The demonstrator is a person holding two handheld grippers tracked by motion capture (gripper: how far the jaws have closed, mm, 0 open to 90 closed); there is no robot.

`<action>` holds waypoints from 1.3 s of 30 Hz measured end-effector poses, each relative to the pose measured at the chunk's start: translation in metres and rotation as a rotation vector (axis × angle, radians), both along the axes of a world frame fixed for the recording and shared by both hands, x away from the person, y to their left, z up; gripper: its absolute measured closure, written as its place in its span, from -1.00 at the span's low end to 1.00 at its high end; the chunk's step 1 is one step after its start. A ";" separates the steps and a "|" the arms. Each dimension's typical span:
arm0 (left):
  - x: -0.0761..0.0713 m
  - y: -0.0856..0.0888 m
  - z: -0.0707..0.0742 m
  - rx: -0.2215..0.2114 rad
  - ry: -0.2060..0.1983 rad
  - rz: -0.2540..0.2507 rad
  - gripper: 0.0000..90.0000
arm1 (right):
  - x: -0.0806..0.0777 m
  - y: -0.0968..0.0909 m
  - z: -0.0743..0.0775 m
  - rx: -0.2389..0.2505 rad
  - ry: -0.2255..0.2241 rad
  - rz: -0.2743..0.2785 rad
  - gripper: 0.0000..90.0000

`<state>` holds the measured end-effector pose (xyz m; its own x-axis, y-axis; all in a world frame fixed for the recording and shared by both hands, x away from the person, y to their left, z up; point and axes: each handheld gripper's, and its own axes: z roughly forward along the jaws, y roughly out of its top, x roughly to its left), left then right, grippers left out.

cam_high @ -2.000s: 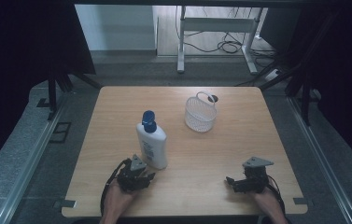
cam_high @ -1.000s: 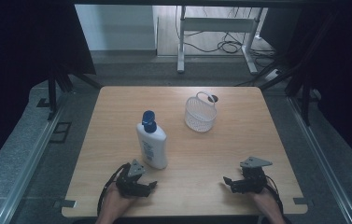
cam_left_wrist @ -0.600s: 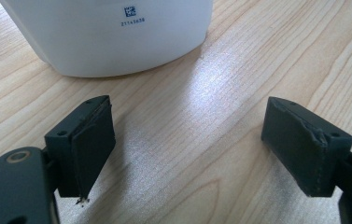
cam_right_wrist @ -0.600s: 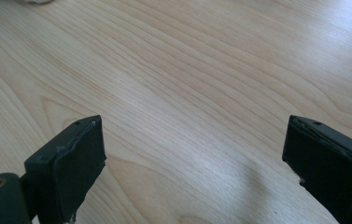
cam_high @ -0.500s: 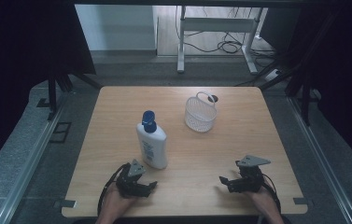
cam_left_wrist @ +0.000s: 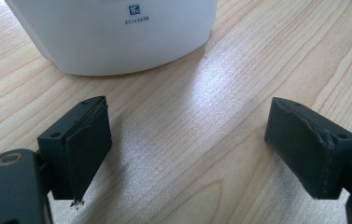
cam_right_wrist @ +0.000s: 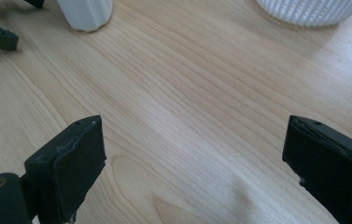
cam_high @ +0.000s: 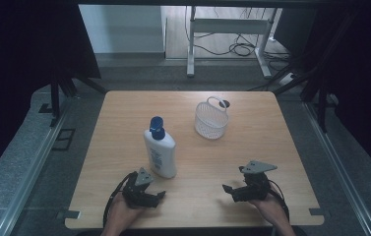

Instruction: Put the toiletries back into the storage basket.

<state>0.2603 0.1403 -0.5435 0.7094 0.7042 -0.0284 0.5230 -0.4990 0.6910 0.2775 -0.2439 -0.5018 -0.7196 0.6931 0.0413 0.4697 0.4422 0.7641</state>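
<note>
The left claw sits low at about 7 o'clock on the light wooden surface, held in the person's left hand, and its two black jaws stand wide apart with nothing between them. In the left gripper view the bare wood grain shows in the gap, and the rounded base of the white plastic bottle with a blue pump cap stands just beyond the pads, near but not touching them; a small printed code label shows on its lower wall. In the high view that bottle stands upright just left of the surface's middle, at roughly 12 o'clock from the left claw. The right claw is at about 5 o'clock on the surface, in the person's right hand, with a grey three-cornered plate on top; its jaws are also spread wide and empty and point toward 9 o'clock, across the wood. In the right gripper view the bottle's base shows far off at the upper left. A small white ribbed basket with a loop handle stands upright at about 1 o'clock, well apart from both claws and the bottle.
</note>
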 end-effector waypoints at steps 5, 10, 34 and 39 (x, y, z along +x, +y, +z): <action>0.000 0.000 0.000 0.000 0.000 0.001 -0.70 | 0.002 0.006 0.004 0.006 -0.006 0.013 -0.88; 0.000 -0.001 0.000 0.001 0.001 0.004 -0.70 | 0.003 0.012 0.005 0.005 -0.006 0.028 -0.86; 0.001 -0.006 0.000 0.001 0.002 0.037 -0.73 | 0.010 0.032 0.010 0.008 -0.002 0.070 -0.72; 0.001 -0.006 0.000 0.001 0.003 0.038 -0.73 | 0.012 0.040 0.017 0.023 -0.022 0.091 -0.74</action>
